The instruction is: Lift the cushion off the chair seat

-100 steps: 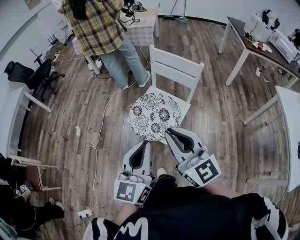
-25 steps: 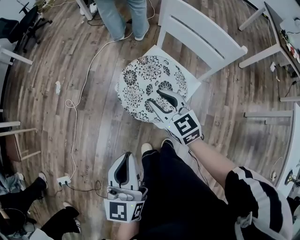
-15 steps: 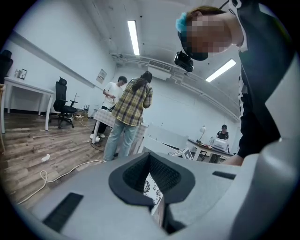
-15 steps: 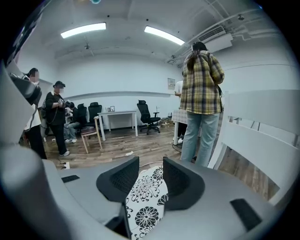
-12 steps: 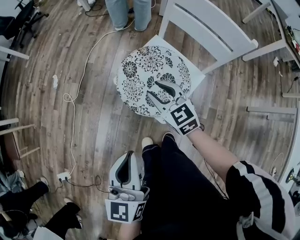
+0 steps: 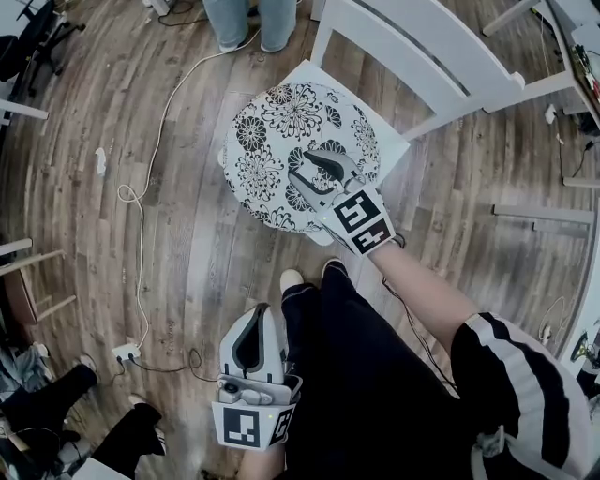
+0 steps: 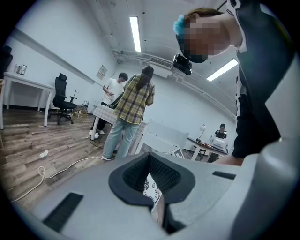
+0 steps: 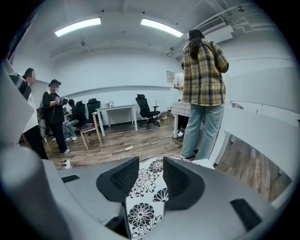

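Closest to you, your left claw [image 6: 255, 314] hangs low beside your left leg over the wooden floor [image 6: 197, 244]. Its jaws are closed tip to tip with nothing in them.

Further out, your right claw [image 6: 302, 167] is over the near right part of the cushion [image 6: 267, 141]. Its jaws stand apart, and its own view shows the flowered fabric in the gap between the pads. Whether the pads touch the fabric cannot be told.

The cushion is round, white with black flowers. It lies flat on the seat of the white chair [image 6: 417, 58] and covers most of it, leaving the seat's corners bare. The chair's slatted back rises just past the cushion on the far right.

To the left of the chair, a white cable [image 6: 150, 155] trails across the floor. At the far edge, a person in jeans [image 6: 246, 21] stands beyond the chair.
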The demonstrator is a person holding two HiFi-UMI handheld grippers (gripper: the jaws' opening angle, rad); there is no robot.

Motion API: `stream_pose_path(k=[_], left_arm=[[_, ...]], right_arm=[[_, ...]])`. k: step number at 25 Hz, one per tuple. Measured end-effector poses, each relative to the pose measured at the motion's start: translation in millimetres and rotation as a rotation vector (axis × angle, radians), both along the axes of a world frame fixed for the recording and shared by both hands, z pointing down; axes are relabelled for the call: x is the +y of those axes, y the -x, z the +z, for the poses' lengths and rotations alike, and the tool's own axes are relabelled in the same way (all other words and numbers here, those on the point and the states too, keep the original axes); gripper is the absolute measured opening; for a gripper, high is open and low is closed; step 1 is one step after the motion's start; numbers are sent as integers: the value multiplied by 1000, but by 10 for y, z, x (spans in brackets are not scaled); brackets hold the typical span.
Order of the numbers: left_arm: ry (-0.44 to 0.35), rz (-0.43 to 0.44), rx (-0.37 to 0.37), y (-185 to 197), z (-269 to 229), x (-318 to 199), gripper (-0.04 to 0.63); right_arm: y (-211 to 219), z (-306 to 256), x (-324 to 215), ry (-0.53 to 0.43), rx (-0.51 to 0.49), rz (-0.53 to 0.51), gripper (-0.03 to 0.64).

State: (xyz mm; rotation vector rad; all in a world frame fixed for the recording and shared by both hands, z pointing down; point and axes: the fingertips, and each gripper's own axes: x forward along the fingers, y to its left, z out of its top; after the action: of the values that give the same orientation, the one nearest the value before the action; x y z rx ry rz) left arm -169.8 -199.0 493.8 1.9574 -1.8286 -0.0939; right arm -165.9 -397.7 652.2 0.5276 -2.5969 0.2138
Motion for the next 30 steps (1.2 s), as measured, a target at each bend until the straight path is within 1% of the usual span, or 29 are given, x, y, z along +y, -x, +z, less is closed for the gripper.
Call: stream_pose_path(k=[5, 9, 14, 18, 22, 26, 30], left_arm=[[-18, -5, 6, 1, -46, -68, 2], [-43, -15, 35, -3, -102, -135, 2], [-2, -15, 41, -23, -10, -81, 2], [8, -41, 45, -1, 28, -60, 2], [47, -55, 41, -15, 135, 30, 2], [25, -63, 52, -43, 94, -17, 2], [29, -73, 53, -5, 128, -25, 2]], right_arm=[[36, 150, -68, 1, 34, -11, 149], [70, 315, -87, 21, 66, -22, 149], [71, 556, -134, 46, 104, -25, 149], [64, 726, -149, 67, 126, -25, 149], [81, 848, -168, 69, 151, -35, 149], [85, 986, -207, 72, 181, -42, 149], [81, 1089, -257, 77, 204, -32, 149]])
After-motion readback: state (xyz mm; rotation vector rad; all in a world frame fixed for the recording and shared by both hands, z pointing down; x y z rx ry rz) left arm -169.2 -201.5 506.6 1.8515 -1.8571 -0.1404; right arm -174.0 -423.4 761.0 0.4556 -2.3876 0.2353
